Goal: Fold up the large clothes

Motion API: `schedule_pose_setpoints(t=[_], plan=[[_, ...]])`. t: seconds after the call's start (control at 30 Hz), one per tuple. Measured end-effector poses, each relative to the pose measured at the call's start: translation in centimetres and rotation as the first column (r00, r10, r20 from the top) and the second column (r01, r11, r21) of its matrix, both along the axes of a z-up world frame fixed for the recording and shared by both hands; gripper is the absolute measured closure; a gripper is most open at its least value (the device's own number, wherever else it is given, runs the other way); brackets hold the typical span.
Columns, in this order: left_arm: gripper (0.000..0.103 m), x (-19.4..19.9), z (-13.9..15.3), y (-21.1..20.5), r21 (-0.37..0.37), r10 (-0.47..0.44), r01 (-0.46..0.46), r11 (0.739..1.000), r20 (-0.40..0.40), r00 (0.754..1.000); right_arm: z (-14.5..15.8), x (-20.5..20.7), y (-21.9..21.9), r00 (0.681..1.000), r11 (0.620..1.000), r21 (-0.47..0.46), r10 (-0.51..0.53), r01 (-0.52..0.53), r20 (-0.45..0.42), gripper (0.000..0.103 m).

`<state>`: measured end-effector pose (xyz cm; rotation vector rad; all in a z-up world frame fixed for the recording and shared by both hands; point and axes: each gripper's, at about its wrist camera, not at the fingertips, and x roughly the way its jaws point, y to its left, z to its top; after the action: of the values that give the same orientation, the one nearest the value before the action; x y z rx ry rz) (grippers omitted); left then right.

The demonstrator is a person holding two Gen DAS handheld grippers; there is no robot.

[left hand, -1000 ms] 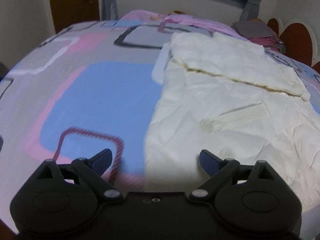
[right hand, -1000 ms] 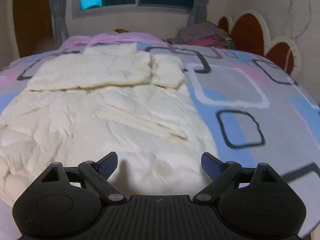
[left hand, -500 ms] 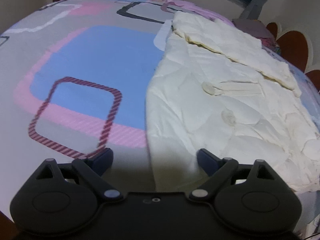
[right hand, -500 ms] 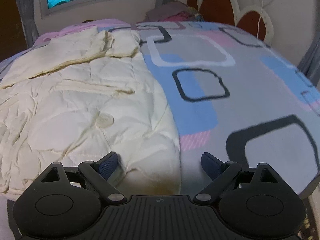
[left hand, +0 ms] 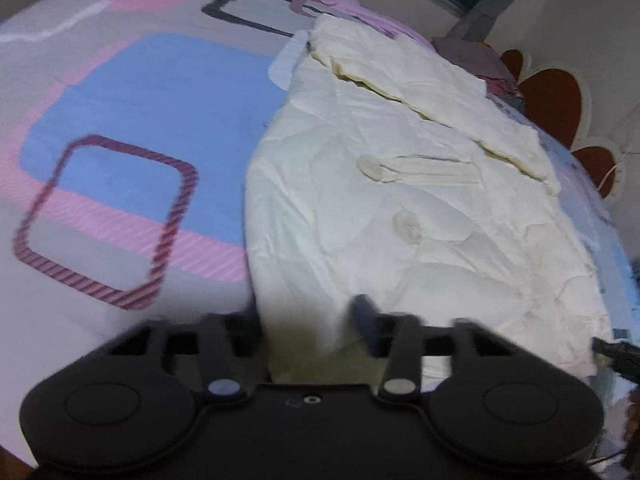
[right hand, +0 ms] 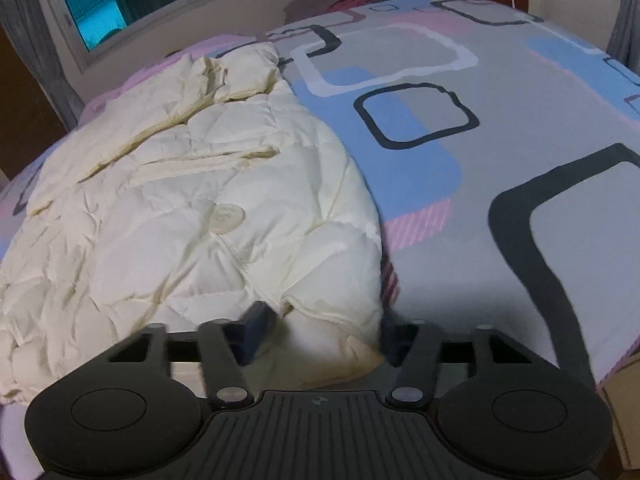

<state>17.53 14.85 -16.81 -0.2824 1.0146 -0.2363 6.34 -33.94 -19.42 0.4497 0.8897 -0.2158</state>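
At the near edge of the bed (left hand: 100, 92), both tongs have just been closing on the hem of the cream quilted coat (left hand: 420, 220). The left tongs (left hand: 308, 332) have the coat's near left corner between their fingers, the padding bunched there; the view is blurred, but the pads look pressed into the fabric. The right tongs (right hand: 320, 332) pinch the near right corner, a puffed fold of padding squeezed between the two blue pads.

So the step in hand is the grasp of the bottom hem at both corners. The coat lies spread along the middle of the bed, buttons up, its far end reaching toward the far edge under the window (right hand: 120, 4).

The next move, I judge, calls for lifting both corners together and carrying them level toward the far end, keeping the hem taut so the thick padding folds without sagging or slipping from the pads.
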Motion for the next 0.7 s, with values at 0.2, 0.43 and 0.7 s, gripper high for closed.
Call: schedule_pose_setpoints(t=[0.2, 0.43, 0.7], plan=[[0.095, 0.4, 0.5, 0.1, -0.056, 0.009, -0.008, 0.998, 0.005, 1.0, 0.8, 0.6, 0.6, 1.0, 1.0, -0.006, 0.011, -0.011, 0.015, 0.085], [0.097, 1.5, 3.8, 0.2, -0.118, 0.027, -0.017, 0.993, 0.084, 0.996, 4.1, 1.5, 0.9, 0.995, 0.999, -0.022, 0.026, -0.024, 0.093, 0.088], [0.097, 5.1, 8.0, -0.9, -0.152, 0.076, -0.044, 0.987, 0.211, 0.975, 8.4, 6.9, 1.0, 0.974, 0.997, -0.056, 0.069, -0.058, 0.214, 0.088]])
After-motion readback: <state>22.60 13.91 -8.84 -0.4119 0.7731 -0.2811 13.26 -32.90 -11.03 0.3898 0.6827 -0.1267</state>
